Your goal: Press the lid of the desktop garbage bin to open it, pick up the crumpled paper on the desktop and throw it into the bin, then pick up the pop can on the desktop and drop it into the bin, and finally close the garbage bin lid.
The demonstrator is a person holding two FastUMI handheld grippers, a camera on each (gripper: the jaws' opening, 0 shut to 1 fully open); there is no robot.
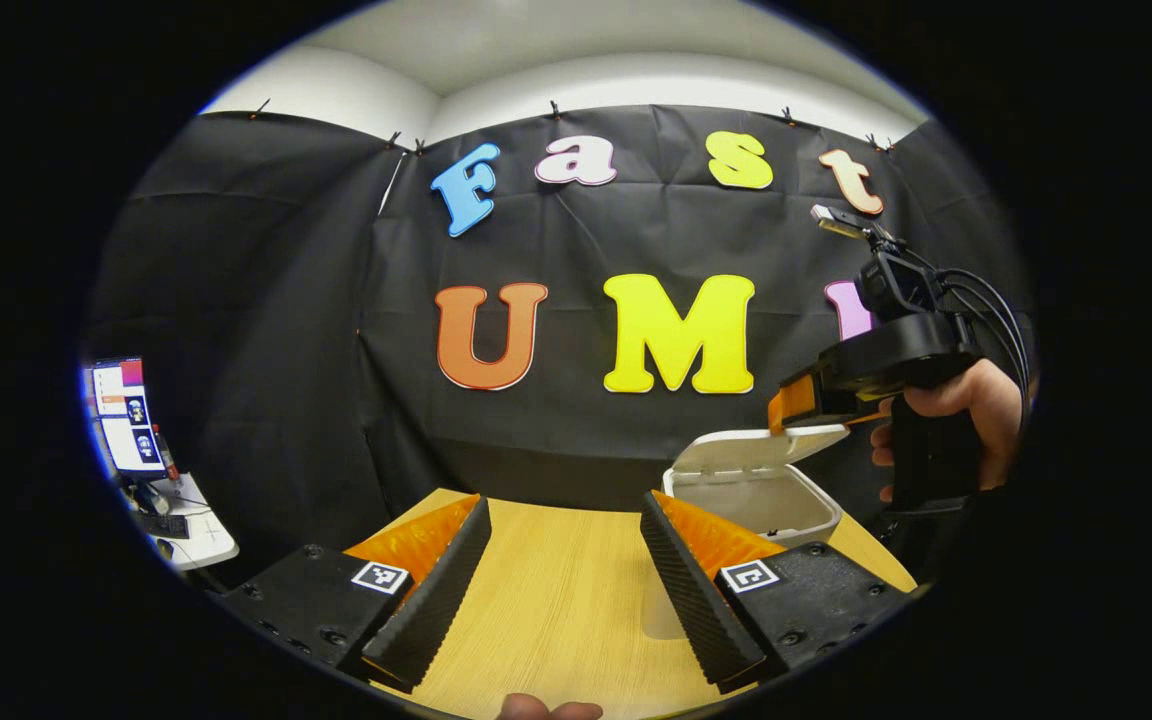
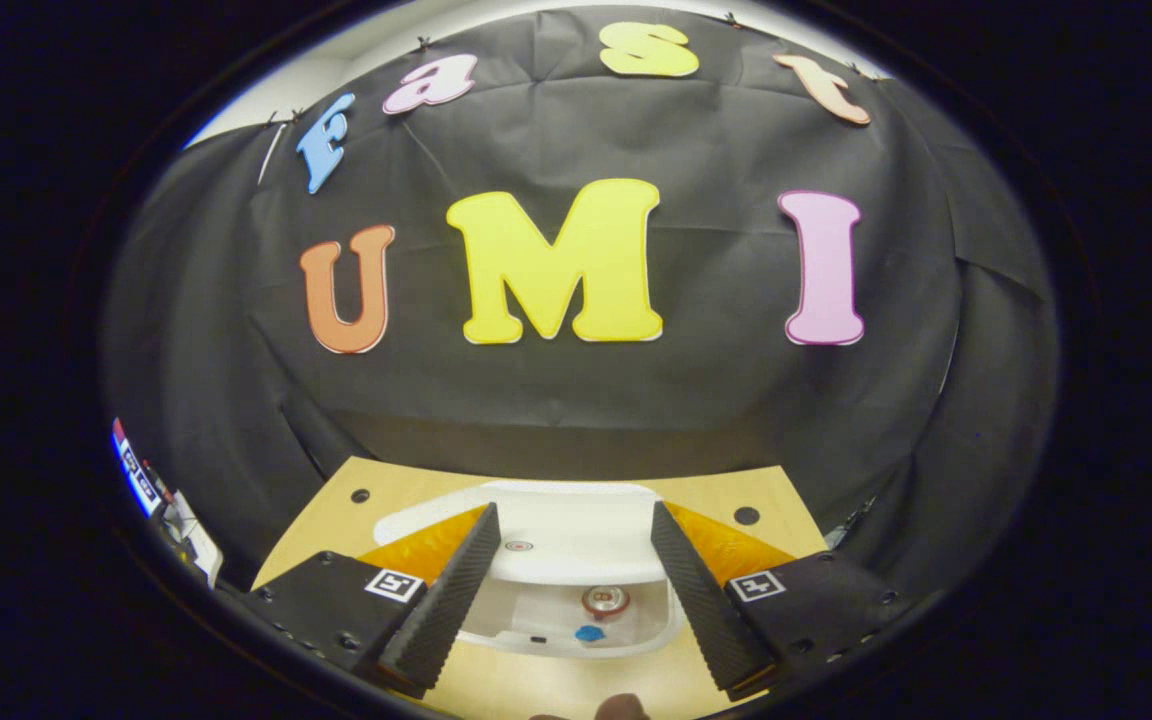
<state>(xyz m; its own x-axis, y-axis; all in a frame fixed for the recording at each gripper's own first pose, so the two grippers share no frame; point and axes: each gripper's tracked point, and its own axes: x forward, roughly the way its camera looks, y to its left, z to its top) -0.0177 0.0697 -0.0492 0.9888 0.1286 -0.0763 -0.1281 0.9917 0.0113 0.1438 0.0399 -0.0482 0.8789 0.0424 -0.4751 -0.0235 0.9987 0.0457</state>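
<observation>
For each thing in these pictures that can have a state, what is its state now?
bin lid: raised, partly open.
garbage bin: open, upright on the table.
pop can: inside the bin.
left gripper: open, empty.
right gripper: open, empty, above the bin.

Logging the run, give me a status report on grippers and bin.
Left gripper open over bare desktop. Right gripper open above bin. Lid up; pop can inside. Nothing blocking lid.
</observation>
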